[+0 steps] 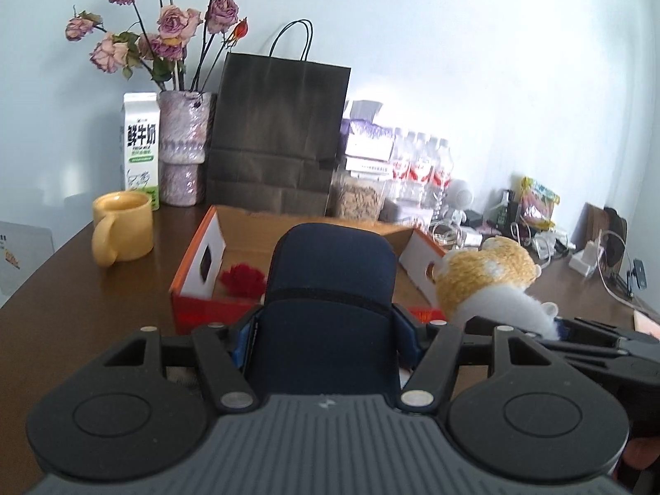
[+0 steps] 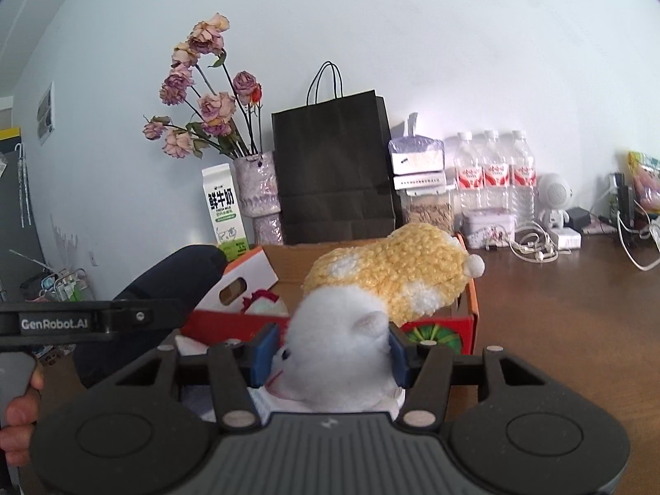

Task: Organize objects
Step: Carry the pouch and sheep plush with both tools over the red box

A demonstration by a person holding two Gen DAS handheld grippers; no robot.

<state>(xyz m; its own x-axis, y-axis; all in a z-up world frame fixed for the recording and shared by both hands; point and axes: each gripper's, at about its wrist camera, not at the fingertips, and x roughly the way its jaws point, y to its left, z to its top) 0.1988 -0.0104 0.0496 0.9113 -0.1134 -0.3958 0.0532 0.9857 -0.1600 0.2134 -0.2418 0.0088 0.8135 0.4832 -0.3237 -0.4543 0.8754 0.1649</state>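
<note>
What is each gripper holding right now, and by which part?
Left gripper: navy pouch, clamped at its near end. Right gripper: plush toy, gripped by its white part.

Home: cluttered table [image 1: 82,288], dried roses [image 1: 165,20]

On the white gable-topped milk carton [image 2: 225,210] with green base, at about ten o'clock from the open orange cardboard box [image 2: 470,317], three large dark Chinese characters, 鲜牛奶, are printed, with "FRESH MILK" in small letters beneath. "GenRobot.AI" is read in white on the black arm of the left gripper [image 2: 53,324], at nine o'clock. Red labels are carried by the clear plastic water bottles [image 2: 493,175], but their print cannot be made out.
</note>
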